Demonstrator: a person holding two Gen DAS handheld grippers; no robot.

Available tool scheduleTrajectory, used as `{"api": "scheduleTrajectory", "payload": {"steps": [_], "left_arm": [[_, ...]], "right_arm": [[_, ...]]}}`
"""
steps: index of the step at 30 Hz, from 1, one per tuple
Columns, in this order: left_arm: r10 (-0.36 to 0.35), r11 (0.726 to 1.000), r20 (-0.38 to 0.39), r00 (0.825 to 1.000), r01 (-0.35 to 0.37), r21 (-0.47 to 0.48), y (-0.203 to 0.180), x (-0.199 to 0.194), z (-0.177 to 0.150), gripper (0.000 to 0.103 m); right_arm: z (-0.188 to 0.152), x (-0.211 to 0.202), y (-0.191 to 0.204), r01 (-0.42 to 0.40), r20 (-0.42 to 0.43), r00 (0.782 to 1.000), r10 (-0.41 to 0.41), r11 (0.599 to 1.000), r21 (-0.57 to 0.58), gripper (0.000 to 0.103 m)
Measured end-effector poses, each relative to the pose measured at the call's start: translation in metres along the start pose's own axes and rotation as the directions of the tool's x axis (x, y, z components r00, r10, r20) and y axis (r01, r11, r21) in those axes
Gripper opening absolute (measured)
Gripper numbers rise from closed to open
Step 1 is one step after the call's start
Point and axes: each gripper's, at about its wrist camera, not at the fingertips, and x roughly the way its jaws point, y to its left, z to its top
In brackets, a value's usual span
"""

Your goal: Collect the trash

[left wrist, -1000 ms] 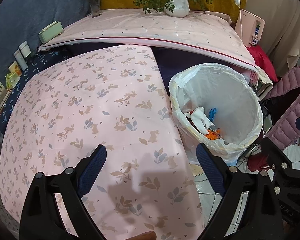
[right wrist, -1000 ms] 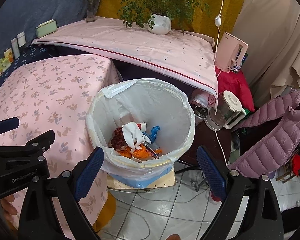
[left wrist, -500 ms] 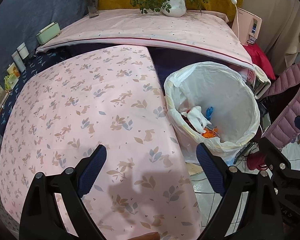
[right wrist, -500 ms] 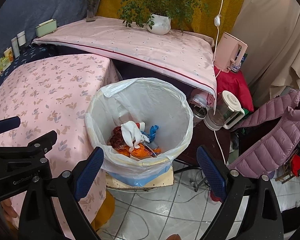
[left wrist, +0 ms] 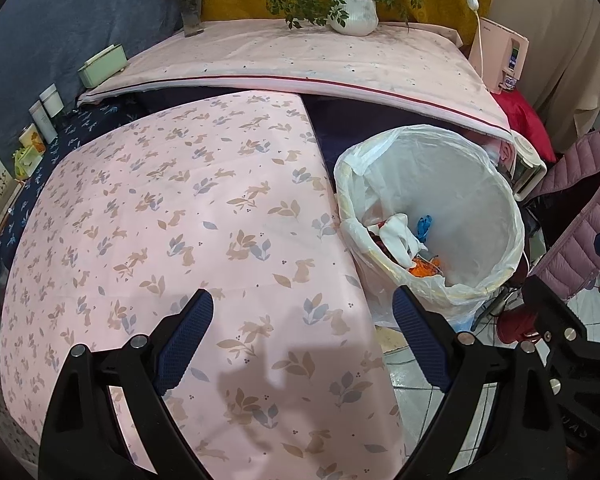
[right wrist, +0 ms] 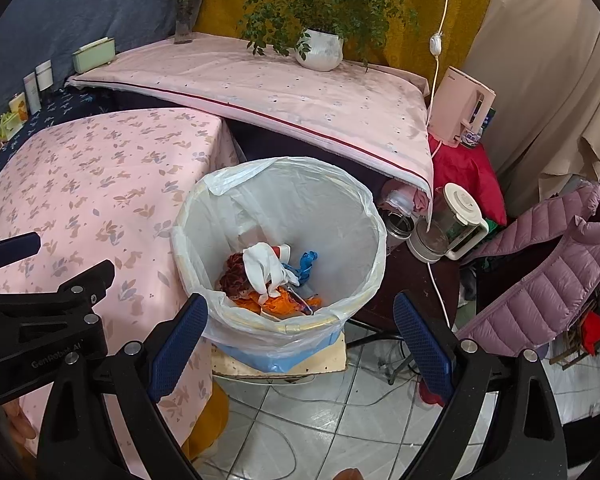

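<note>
A bin lined with a white plastic bag (right wrist: 340,216) stands on the floor beside the pink-clothed table (left wrist: 160,208). It holds trash (right wrist: 272,276): white crumpled cloth, orange, dark red and blue scraps. The bin also shows in the left wrist view (left wrist: 480,200). My right gripper (right wrist: 300,340) is open and empty, above the bin's near rim. My left gripper (left wrist: 302,336) is open and empty, above the table's right edge, left of the bin. No loose trash shows on the table.
A second pink-covered surface (right wrist: 280,92) lies behind, with a potted plant (right wrist: 320,48) and a flower vase (right wrist: 184,20). A glass kettle (right wrist: 448,220), a pink appliance (right wrist: 464,108) and a purple jacket (right wrist: 548,272) are right of the bin. Cables lie on the tiled floor (right wrist: 300,420).
Both grippers have drawn back and up a little; the bin sits slightly farther off in both views. Both stay open and empty.
</note>
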Motion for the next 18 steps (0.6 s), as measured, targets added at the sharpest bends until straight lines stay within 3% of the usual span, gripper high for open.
{"api": "scheduleTrajectory", "payload": {"steps": [18], "left_arm": [[-0.001, 1.000, -0.019, 1.000, 0.001, -0.007, 0.0017, 0.0030, 0.0004, 0.087]], "right_arm": [[0.0004, -0.0008, 0.0007, 0.000, 0.001, 1.000, 0.000, 1.000, -0.001, 0.090]]}}
